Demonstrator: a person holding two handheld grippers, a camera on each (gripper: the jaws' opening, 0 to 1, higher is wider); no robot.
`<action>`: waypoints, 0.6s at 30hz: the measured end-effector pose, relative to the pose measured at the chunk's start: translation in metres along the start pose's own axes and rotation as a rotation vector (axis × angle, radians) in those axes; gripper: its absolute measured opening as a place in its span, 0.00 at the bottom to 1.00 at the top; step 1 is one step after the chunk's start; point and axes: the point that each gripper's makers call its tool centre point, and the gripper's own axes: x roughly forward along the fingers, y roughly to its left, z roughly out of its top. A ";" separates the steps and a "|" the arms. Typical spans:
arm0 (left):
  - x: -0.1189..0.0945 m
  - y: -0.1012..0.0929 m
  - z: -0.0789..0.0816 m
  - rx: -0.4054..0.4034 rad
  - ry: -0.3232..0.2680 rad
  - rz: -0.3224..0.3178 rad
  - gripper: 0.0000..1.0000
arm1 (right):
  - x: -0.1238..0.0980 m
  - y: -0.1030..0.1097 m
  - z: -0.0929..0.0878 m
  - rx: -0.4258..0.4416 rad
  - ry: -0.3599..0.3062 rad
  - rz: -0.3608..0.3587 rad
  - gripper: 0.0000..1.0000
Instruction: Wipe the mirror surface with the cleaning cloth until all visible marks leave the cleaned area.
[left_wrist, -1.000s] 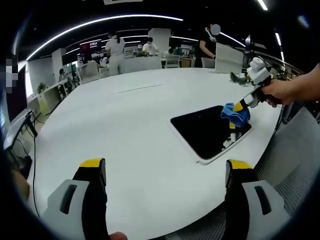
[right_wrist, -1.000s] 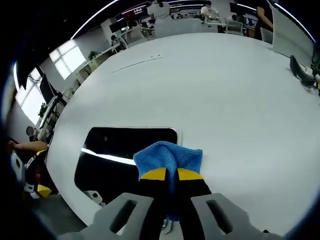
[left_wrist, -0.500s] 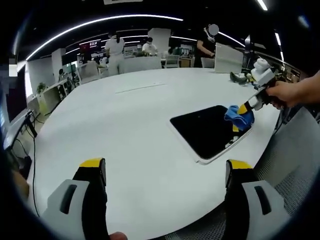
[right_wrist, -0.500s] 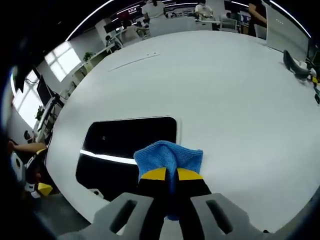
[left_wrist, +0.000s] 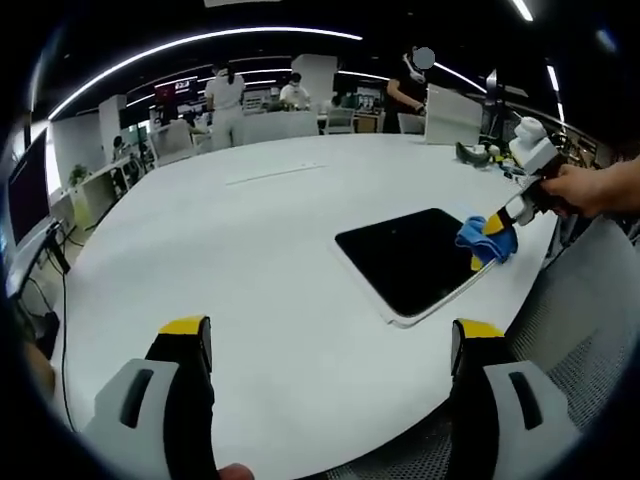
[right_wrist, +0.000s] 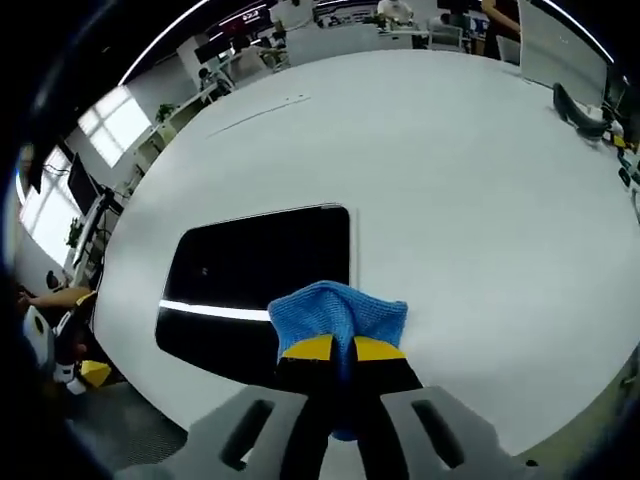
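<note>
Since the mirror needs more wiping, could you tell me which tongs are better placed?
Right. The right tongs grip the cloth at the mirror; the left tongs are open, apart from it.

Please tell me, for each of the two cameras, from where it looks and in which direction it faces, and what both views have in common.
Left gripper view: rides on the open left gripper, low above the round white table, facing across it to the dark rectangular mirror; the person's hand holds the right gripper there.
Right gripper view: rides on the right gripper, looking down its shut jaws, which pinch the blue cleaning cloth at the mirror's edge.
Shared: table, mirror, cloth, right gripper.
</note>
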 end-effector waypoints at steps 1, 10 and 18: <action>0.000 0.000 0.000 -0.002 0.000 0.001 0.99 | 0.000 -0.001 0.000 0.006 0.005 0.000 0.00; 0.000 0.000 0.001 0.001 -0.006 -0.001 0.99 | -0.002 -0.001 -0.005 0.055 0.029 0.021 0.00; 0.001 -0.005 -0.001 0.000 0.006 -0.020 0.99 | -0.003 0.000 -0.004 0.056 0.014 0.013 0.00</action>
